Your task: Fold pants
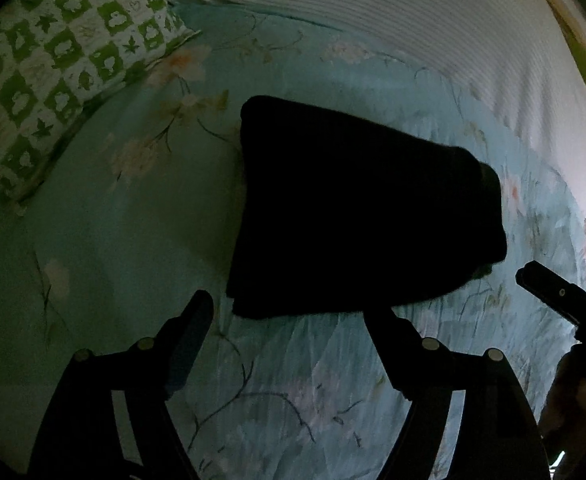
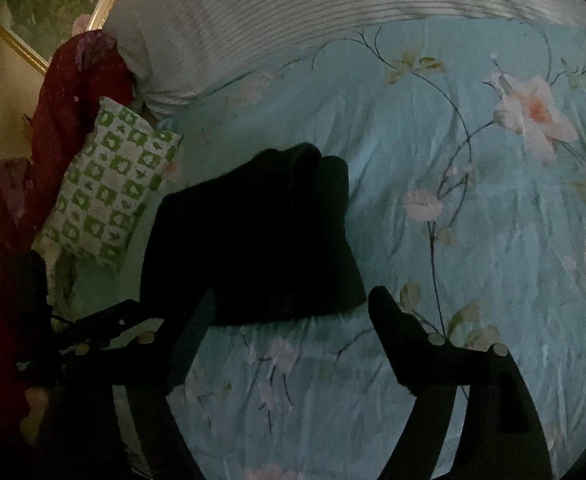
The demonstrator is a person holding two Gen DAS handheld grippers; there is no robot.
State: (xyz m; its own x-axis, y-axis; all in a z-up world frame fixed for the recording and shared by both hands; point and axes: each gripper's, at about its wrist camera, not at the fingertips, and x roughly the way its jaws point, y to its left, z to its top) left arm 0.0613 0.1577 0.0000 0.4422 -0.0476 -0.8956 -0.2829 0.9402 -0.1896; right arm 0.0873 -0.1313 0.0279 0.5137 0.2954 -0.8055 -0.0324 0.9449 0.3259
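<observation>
Dark black pants [image 1: 357, 208], already folded into a compact thick rectangle, lie flat on the bed's pale teal floral-print bedsheet [image 1: 141, 232], about mid-bed. Left gripper [image 1: 289, 312] hangs just short of the bundle's near edge, jaws spread wide, nothing between them, only sheet visible in the gap. Right gripper [image 2: 289, 308] same story: jaws wide apart and empty, its left finger overlapping the pants' near edge in the right wrist view; contact can't be told, too dark. Right gripper's tip also pokes in at the right edge of the left wrist view, beside the pants' right end, apart from it. Green-and-white checked leaf-print pillow [image 1: 57, 60] sits left of the pants, not touching. White ribbed striped blanket [image 1: 433, 28] bunched along the far side of the bed. Dark red crumpled cloth [image 2: 73, 92] beyond the pillow in the right wrist view, near a gold-framed picture [image 2: 53, 12] on the wall.
</observation>
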